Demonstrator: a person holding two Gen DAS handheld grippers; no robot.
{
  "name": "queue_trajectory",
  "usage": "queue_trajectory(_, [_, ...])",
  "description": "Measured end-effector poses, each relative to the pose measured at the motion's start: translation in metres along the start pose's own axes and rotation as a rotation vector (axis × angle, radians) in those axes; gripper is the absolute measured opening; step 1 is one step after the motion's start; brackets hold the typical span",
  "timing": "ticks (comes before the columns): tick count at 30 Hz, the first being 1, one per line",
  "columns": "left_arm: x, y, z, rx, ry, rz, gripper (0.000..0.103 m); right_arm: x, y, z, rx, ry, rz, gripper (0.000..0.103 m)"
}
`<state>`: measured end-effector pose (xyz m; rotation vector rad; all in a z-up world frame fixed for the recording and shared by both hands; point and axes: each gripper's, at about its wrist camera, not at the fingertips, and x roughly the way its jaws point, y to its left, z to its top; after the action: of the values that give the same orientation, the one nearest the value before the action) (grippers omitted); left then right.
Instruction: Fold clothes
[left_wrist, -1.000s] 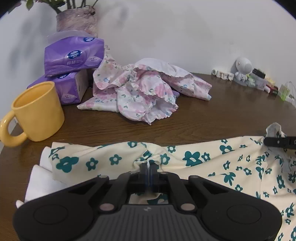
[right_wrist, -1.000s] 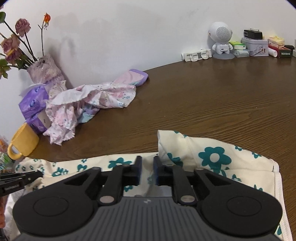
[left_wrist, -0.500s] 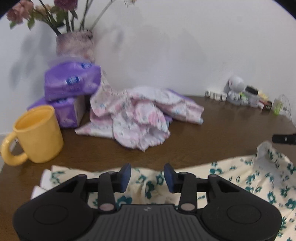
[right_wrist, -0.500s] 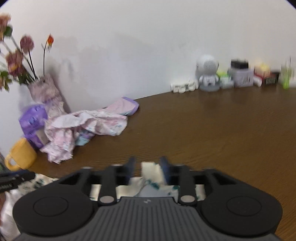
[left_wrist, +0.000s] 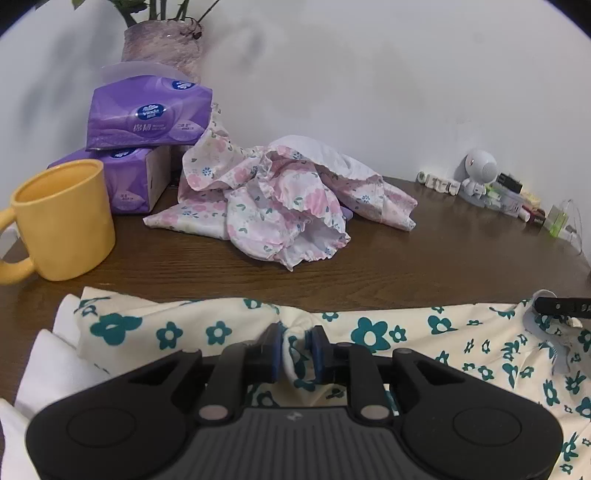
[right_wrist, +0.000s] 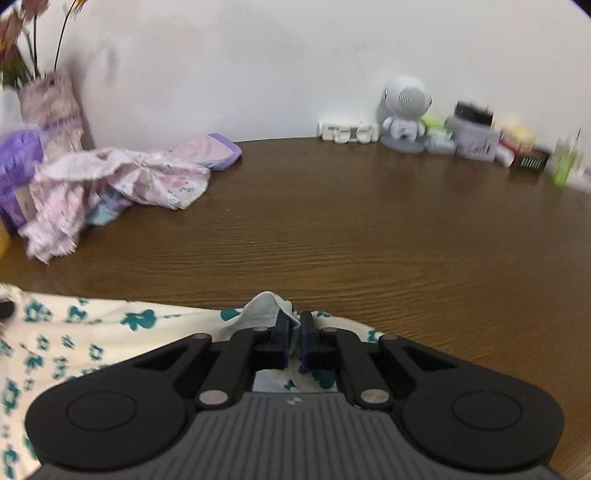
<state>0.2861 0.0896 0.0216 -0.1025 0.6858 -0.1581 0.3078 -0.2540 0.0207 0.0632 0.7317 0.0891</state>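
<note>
Bare table (right_wrist: 369, 236) lies open ahead of the cream cloth (left_wrist: 424, 332) and across the middle. At the left, a mug (left_wrist: 62, 221), tissue packs (left_wrist: 147, 114), a vase (left_wrist: 162, 44) and a pink heap (left_wrist: 280, 206) block passage; a speaker (right_wrist: 406, 110) and small boxes (right_wrist: 476, 136) line the back wall

We saw a dark wooden table (left_wrist: 424, 258) against a white wall. A cream garment with teal flowers (left_wrist: 406, 328) lay spread along its near edge, and a crumpled pink floral garment (left_wrist: 280, 206) sat farther back. A yellow mug (left_wrist: 62, 221) stood on the left beside stacked purple tissue packs (left_wrist: 144, 122). Along the wall were a vase (left_wrist: 162, 40), a small white robot figure (right_wrist: 404, 110) and what looked like little boxes and bottles (right_wrist: 517, 147), too blurred to name.
</note>
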Motion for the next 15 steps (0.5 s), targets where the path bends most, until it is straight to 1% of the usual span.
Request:
queue_trajectory(2, [-0.003, 0.002, 0.0, -0.014, -0.012, -0.015, 0.018, -0.011, -0.002, 0.0, 0.039, -0.032, 0.024, 0.019])
queue_trajectory(4, [-0.007, 0.003, 0.002, -0.019, -0.039, -0.035, 0.018, -0.027, 0.003, 0.0, 0.026, -0.072, 0.053, 0.026])
queue_trajectory(6, [-0.01, 0.0, 0.004, -0.006, -0.059, -0.048, 0.024, -0.04, 0.011, 0.001, -0.004, -0.084, 0.096, 0.027])
queue_trajectory(8, [-0.009, -0.003, 0.004, 0.01, -0.056, -0.042, 0.025, -0.041, 0.017, 0.002, -0.01, -0.051, 0.147, 0.026])
queue_trajectory(10, [-0.006, -0.005, 0.003, 0.026, -0.04, -0.025, 0.025, -0.033, 0.019, 0.002, 0.003, -0.004, 0.173, 0.027])
queue_trajectory(14, [0.0, -0.002, 0.001, 0.014, -0.014, -0.022, 0.025, -0.009, 0.023, -0.001, 0.024, 0.079, 0.157, 0.026])
queue_trajectory(15, [0.001, -0.001, 0.0, 0.01, -0.013, -0.027, 0.025, -0.005, 0.023, -0.002, 0.035, 0.089, 0.158, 0.026])
